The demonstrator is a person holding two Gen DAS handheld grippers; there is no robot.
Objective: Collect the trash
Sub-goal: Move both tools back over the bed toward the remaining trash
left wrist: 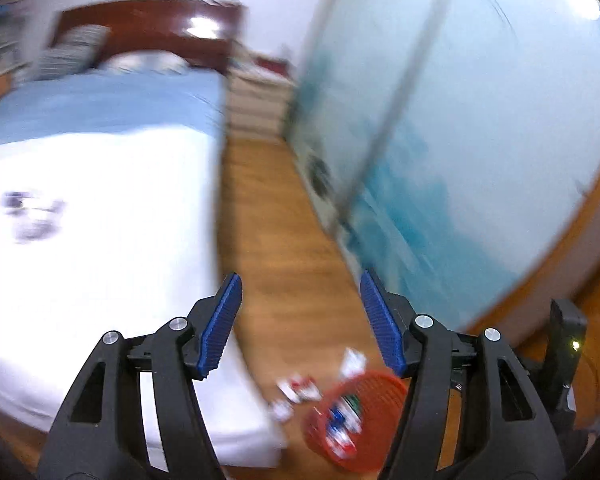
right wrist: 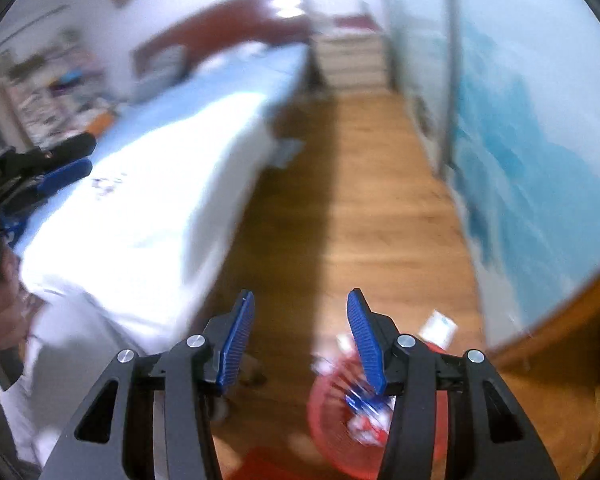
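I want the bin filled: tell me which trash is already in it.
The blue, white and red wrappers inside the red basket; the others lie on the floor beside it.

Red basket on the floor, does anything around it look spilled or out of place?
Yes. A few pieces of trash lie on the wooden floor just outside the red basket, between it and the bed, while other wrappers are inside. Blur hides what they are.

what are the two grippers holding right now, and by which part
Nothing. The left gripper and the right gripper both stand open with bare pads; the trash lies in and beside the red basket below.
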